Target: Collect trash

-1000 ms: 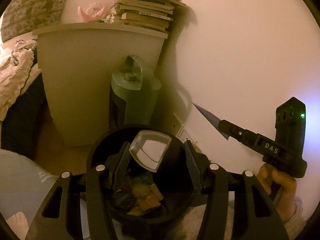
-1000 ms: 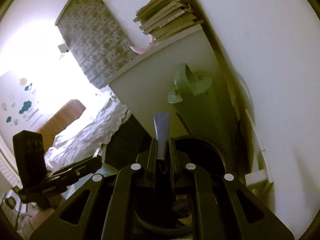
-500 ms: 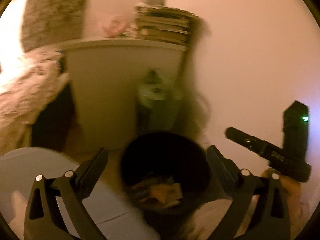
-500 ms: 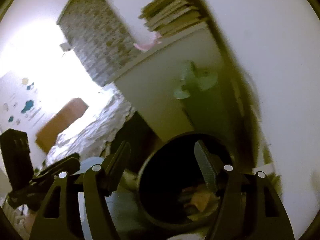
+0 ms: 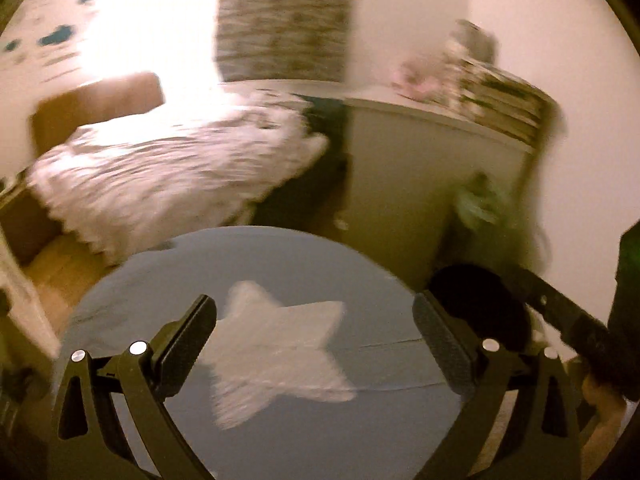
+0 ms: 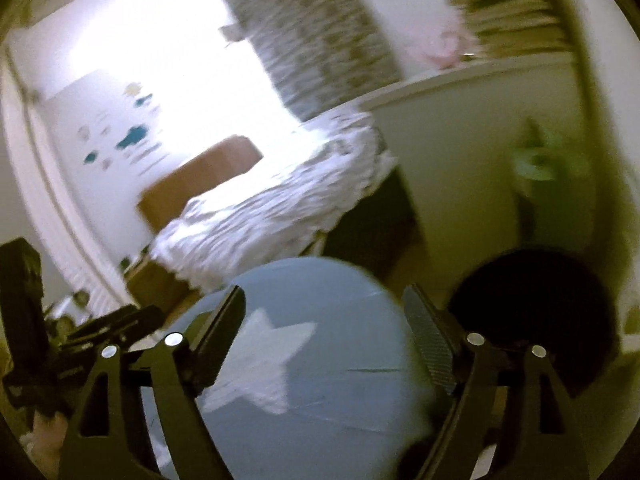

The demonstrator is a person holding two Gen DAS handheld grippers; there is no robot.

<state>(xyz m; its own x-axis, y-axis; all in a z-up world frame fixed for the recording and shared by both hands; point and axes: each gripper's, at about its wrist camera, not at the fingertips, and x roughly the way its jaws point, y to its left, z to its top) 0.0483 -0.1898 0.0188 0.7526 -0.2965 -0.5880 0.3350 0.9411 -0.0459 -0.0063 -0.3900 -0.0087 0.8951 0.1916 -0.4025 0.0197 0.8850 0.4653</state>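
The black trash bin (image 5: pixel 480 304) stands on the floor at the foot of a pale cabinet (image 5: pixel 404 184), low and to the right in both views. Its inside reads only as a dark hollow; motion blur and shadow hide whatever lies in it. In the left wrist view its near rim is cut off by the right-hand finger of the left gripper (image 5: pixel 316 344), and in the right wrist view the bin (image 6: pixel 536 312) is partly covered by the right gripper (image 6: pixel 324 332).

Both grippers have their jaws spread wide with nothing between the pads. Each hangs over a round blue rug (image 5: pixel 280 264) with a white star (image 5: pixel 276 344) on it, just left of the bin. The right gripper's body shows at the right edge of the left wrist view (image 5: pixel 568 320), with a bit of the holding hand (image 5: pixel 600 400) below it; the left gripper's body shows dimly at the lower left of the right wrist view (image 6: pixel 80 344).

Beside the bin, against the cabinet's side, stands a green object (image 5: pixel 484 208), too smeared to name. On top of the cabinet sits a stack of books (image 5: pixel 500 96) and something pink (image 5: pixel 416 76), both blurred. Left of the cabinet lies a bed with rumpled white bedding (image 5: pixel 168 172) and a brown headboard (image 5: pixel 96 104). Behind it a window glares white beside a patterned curtain (image 5: pixel 280 20), washing out the wall.
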